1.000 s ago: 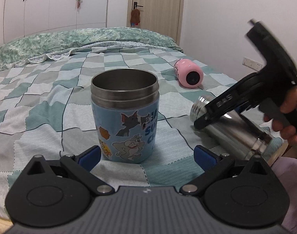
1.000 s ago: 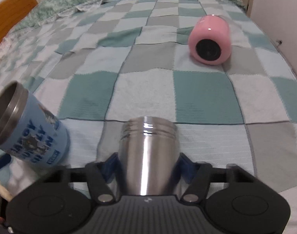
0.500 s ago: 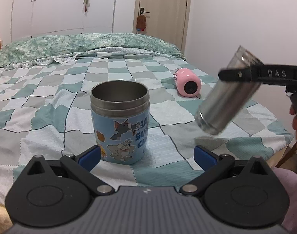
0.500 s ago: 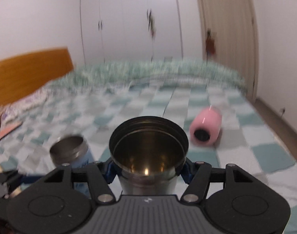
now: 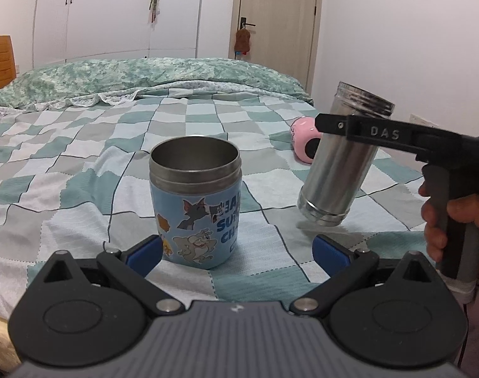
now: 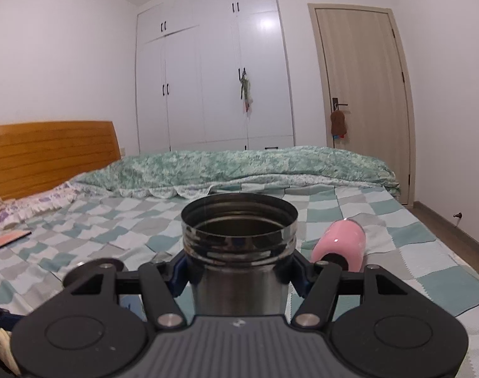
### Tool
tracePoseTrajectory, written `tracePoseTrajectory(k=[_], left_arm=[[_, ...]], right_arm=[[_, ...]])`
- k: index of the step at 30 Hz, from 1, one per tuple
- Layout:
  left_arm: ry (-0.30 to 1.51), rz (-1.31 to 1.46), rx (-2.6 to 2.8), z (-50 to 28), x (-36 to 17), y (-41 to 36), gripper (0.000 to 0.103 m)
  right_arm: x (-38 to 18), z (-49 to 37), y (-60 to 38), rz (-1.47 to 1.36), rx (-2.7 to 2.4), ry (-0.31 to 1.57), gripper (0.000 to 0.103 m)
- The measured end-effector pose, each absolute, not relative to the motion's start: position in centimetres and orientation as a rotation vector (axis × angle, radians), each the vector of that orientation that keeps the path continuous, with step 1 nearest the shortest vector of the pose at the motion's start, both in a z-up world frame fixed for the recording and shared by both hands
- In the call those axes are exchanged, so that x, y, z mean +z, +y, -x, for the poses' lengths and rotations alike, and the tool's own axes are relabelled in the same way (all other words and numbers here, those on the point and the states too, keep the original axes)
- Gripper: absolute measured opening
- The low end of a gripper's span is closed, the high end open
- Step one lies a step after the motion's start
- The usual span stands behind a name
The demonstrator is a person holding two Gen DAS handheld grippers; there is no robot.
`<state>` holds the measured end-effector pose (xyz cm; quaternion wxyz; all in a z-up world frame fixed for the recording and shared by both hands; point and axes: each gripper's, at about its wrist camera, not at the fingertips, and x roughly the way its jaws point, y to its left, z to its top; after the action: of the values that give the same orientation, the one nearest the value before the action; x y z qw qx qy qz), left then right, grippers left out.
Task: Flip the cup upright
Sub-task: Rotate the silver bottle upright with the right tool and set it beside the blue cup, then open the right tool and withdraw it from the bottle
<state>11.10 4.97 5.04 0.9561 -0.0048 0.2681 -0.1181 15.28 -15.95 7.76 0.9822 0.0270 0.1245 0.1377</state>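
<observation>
A bare steel cup (image 5: pixel 340 163) is held by my right gripper (image 6: pixel 239 269), which is shut on its upper body. The steel cup (image 6: pixel 239 252) is nearly upright with its mouth up, its base just above or touching the bedspread. A blue cartoon cup (image 5: pixel 195 201) stands upright on the bed in front of my left gripper (image 5: pixel 236 252), which is open and empty, its blue pads (image 5: pixel 145 252) wide on either side of the cup's base. A pink cup (image 5: pixel 304 140) lies on its side farther back; it also shows in the right wrist view (image 6: pixel 343 247).
The checkered bedspread (image 5: pixel 82 163) covers the bed, with a green duvet (image 6: pixel 239 167) bunched at the far end. A wooden headboard (image 6: pixel 50 154) is at left. A wardrobe (image 6: pixel 214 72) and door (image 6: pixel 362 100) stand behind. The bed's right edge is near the pink cup.
My right gripper lifted the steel cup from lying on the bed and turned it mouth up, then lowered it toward the bedspread. The left gripper and blue cup stayed put.
</observation>
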Motion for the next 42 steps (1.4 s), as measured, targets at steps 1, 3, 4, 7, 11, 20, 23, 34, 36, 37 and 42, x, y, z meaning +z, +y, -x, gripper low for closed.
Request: tracePoseTrajectory(k=[1, 3, 4, 7, 11, 20, 23, 34, 36, 37, 42], left_arm=[[0.547, 0.011, -0.239, -11.2, 4.9, 5.0, 0.103], [0.551, 0.014, -0.237, -11.4, 4.6, 4.9, 0.103], [0.554, 0.013, -0.234, -11.5, 4.4, 4.9, 0.103], [0.560, 0.014, -0.231, -11.9, 4.1, 4.6, 0.103], [0.559, 0.008, -0.236, -11.8, 3.8, 4.5, 0.103], [0.562, 0.007, -0.240, -11.9, 3.7, 4.5, 0.103], [0.557, 0.006, -0.239, -11.8, 3.9, 4.5, 0.103], [0.547, -0.002, -0.237, -11.5, 4.3, 4.4, 0.103], [0.542, 0.000, -0.240, -11.3, 4.4, 4.4, 0.103], [0.540, 0.000, -0.241, -11.2, 4.4, 4.5, 0.103], [0.530, -0.002, -0.237, -10.9, 4.8, 4.4, 0.103]], right_arm=[[7.5, -15.5, -15.8, -0.049, 0.277, 0.251, 0.062], [7.0, -15.5, -15.4, -0.036, 0.275, 0.248, 0.062], [6.8, -15.6, -15.4, -0.031, 0.275, 0.248, 0.062], [6.0, -16.2, -15.1, -0.018, 0.272, 0.266, 0.062], [4.0, -16.2, -14.9, 0.005, 0.273, 0.260, 0.062], [2.8, -15.6, -14.7, 0.020, 0.283, 0.248, 0.062], [2.9, -15.6, -14.9, 0.010, 0.286, 0.247, 0.062], [3.7, -14.8, -15.1, 0.002, 0.297, 0.220, 0.070], [3.8, -14.7, -15.2, 0.001, 0.297, 0.216, 0.074], [3.9, -14.7, -15.2, 0.001, 0.297, 0.214, 0.075], [4.4, -13.9, -15.4, 0.000, 0.284, 0.189, 0.088]])
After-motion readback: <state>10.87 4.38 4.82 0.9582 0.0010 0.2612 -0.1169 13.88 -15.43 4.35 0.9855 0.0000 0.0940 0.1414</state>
